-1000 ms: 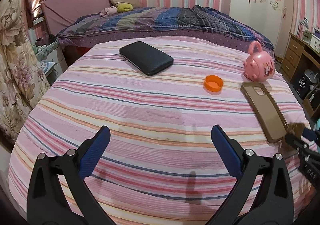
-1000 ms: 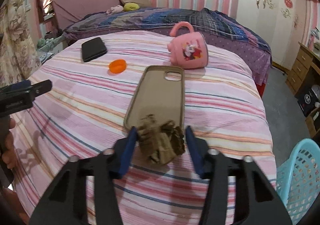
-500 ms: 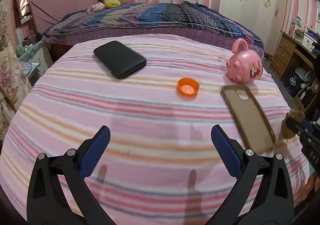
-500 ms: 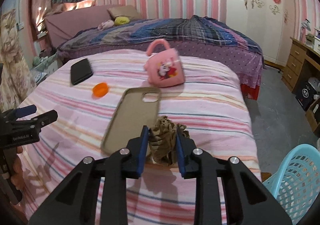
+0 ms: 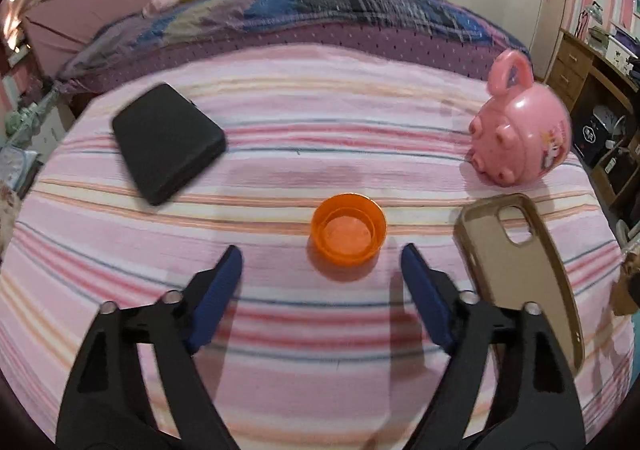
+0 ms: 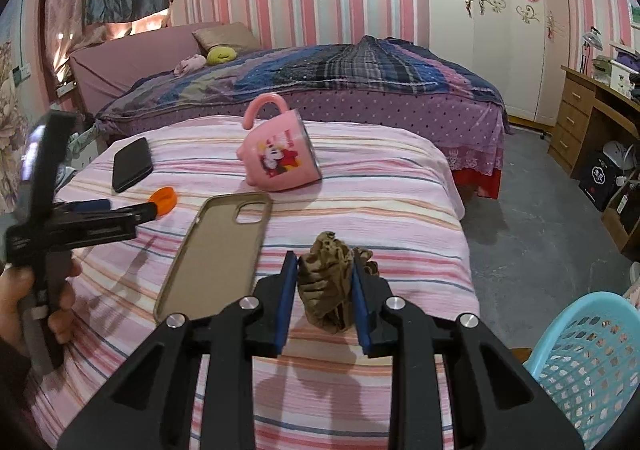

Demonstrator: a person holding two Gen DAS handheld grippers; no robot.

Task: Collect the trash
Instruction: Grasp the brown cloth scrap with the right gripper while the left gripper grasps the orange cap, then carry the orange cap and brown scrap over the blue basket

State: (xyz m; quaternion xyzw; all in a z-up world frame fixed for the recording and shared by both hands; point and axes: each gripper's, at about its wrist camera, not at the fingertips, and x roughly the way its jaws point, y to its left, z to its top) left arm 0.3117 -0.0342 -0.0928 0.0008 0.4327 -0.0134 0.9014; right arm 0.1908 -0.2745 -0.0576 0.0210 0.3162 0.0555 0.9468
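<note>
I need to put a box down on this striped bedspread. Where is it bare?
Bare: the far strip between the black phone and the pink mug, and the near edge behind the left gripper. Crowded: the middle right, with the orange cap, phone case and mug.

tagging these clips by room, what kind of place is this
Most likely a home bedroom: a made bed with a pillow, a white wardrobe on the far wall, and a wooden desk.
</note>
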